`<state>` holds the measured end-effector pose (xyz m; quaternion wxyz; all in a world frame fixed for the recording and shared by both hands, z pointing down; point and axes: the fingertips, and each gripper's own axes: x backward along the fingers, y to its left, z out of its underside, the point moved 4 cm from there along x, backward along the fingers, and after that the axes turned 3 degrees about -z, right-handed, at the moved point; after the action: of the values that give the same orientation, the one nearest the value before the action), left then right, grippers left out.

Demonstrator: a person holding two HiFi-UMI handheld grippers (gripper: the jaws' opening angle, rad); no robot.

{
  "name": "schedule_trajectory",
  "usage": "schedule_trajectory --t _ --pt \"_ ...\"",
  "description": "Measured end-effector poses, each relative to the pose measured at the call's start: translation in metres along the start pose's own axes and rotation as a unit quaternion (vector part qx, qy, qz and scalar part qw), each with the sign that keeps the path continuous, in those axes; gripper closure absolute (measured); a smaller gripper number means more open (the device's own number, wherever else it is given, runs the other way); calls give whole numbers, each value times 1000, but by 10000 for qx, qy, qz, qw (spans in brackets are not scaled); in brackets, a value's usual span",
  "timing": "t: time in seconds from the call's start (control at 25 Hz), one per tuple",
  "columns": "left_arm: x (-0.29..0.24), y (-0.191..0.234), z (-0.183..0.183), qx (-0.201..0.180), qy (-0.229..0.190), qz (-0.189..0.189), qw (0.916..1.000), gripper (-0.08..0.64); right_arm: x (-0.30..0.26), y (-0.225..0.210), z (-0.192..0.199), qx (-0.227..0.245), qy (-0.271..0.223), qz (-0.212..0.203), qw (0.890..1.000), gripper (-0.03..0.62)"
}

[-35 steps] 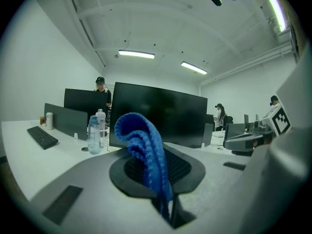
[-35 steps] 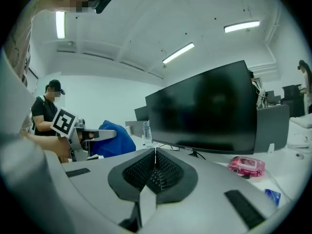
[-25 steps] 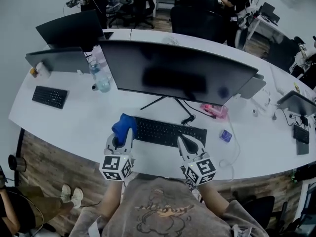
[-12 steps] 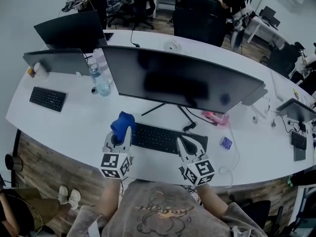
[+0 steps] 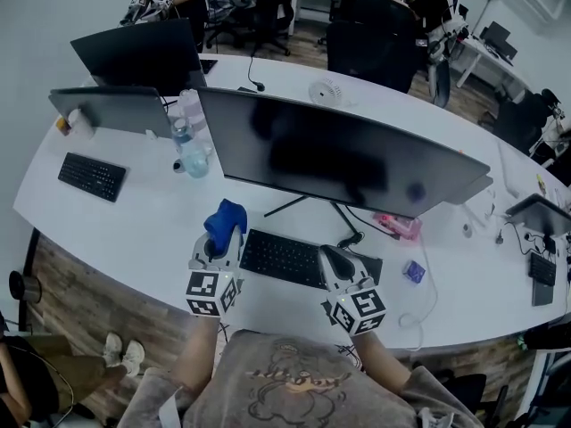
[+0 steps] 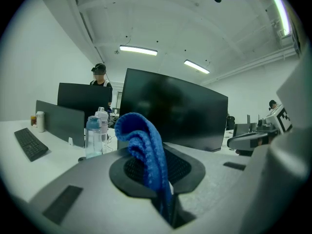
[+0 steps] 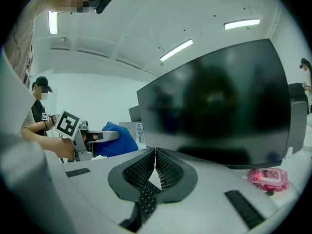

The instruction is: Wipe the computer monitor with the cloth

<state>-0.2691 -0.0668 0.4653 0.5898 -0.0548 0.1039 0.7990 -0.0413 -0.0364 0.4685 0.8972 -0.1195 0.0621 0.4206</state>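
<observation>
Wiping is judged not yet begun. The blue cloth (image 5: 225, 218) is pinched between the jaws of the left gripper (image 5: 220, 242), held low beside the keyboard (image 5: 285, 259) and apart from the monitor (image 5: 339, 154). The right gripper (image 5: 335, 261) is held over the keyboard, jaws pressed together on nothing. The whole dark screen is left to be wiped.

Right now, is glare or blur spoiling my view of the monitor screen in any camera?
Head view: monitor sharp and dark, only faint reflections. Left gripper view: fisheye bends the room, and the blue cloth in the left tool covers the screen's lower corner. Right gripper view: ceiling lights bright, no glare on screen.
</observation>
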Motion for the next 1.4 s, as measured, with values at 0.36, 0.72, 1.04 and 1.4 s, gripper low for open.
schedule_trajectory --t 0.36,0.72,1.04,1.4 --pt "-38 34 17 25 216 -75 9997 517 -29 -10 7 -82 132 110 9998 571" --pt "-80 70 38 51 441 -159 9989 517 -67 -15 18 -153 362 52 9992 571" --pt "-111 96 58 156 669 -310 9972 517 -90 -19 25 -236 534 -84 9983 571" --pt "-149 124 87 217 936 -444 9944 517 -98 -30 35 -305 742 -19 9968 571"
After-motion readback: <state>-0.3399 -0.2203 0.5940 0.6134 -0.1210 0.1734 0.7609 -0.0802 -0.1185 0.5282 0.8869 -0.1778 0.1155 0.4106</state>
